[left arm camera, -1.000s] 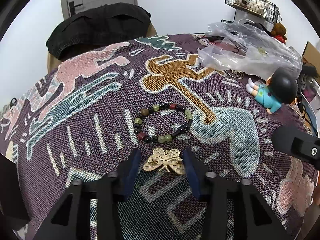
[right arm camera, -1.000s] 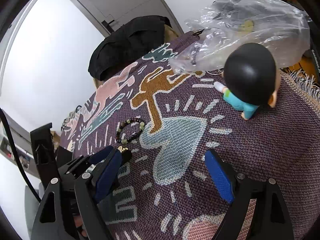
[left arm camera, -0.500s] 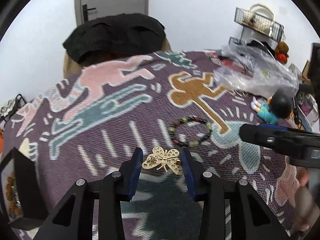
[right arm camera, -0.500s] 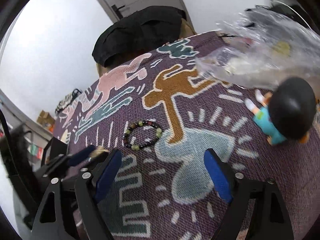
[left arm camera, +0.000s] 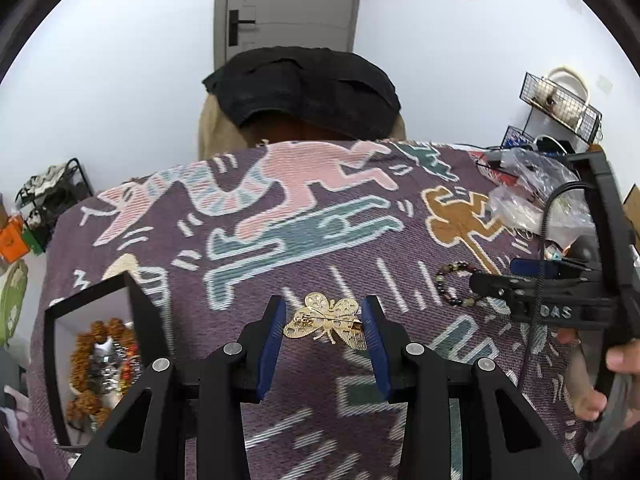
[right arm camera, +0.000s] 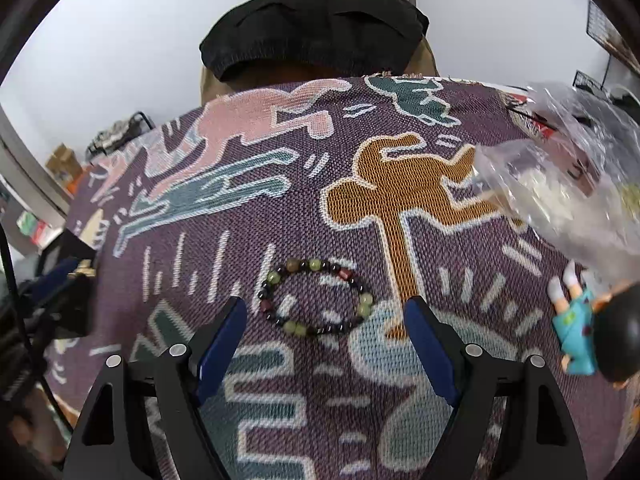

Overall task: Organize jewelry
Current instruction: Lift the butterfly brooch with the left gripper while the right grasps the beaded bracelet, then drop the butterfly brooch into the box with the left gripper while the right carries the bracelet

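Observation:
My left gripper (left arm camera: 323, 312) is shut on a gold butterfly brooch (left arm camera: 326, 320), which hangs between the blue pads above the patterned cloth (left arm camera: 320, 208). An open black jewelry box (left arm camera: 146, 328) stands at the lower left and holds orange beads and silver pieces. A beaded bracelet (right arm camera: 365, 301) of dark, green and red beads lies flat on the cloth. My right gripper (right arm camera: 325, 312) hovers over it, open, with a fingertip on each side and neither touching it. The bracelet (left arm camera: 444, 270) also shows at the right of the left wrist view, partly behind the right gripper.
A clear plastic bag (right arm camera: 560, 184) and a small doll (right arm camera: 580, 332) lie at the right of the cloth. A black garment (left arm camera: 304, 88) hangs over a chair behind the table. A wire rack (left arm camera: 560, 104) stands at the far right. A hand (left arm camera: 592, 400) grips the right tool.
The left gripper has carried the brooch up and leftward, away from the bracelet, and the box has come into view. The right gripper has swung left until the bracelet lies between its fingers.

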